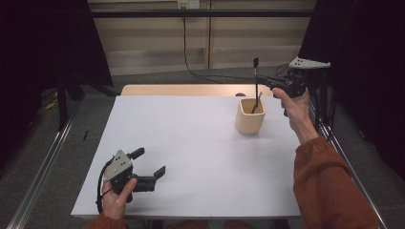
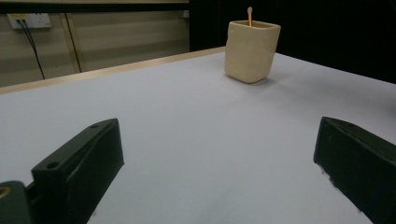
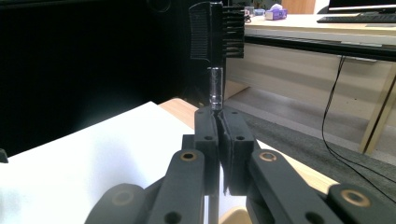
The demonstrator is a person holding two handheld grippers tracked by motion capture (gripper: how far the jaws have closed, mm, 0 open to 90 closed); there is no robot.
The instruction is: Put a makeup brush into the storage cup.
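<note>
- R gripper, upper right of high view: jaws closed on the thin handle of a black brush-comb tool. Tool stood upright, lower end down inside the beige cup.
- Tool: slim stiff stem w/ shiny metal collar, then a head w/ comb teeth on one side, bristles on the other. Judged v. light, rigid, stem smooth and likely to slip or swing in the grip. Best hold: mid-stem below the collar, not the head.
- Cup: squarish w/ rounded corners, matte, looked soft-moulded. Sat right of centre on the white worktop, a thin wooden stick in it. Judged light, could tip if the stem levers on its rim.
- L gripper, lower left of high view: jaws wide apart, nothing between, resting low on the worktop.
</note>
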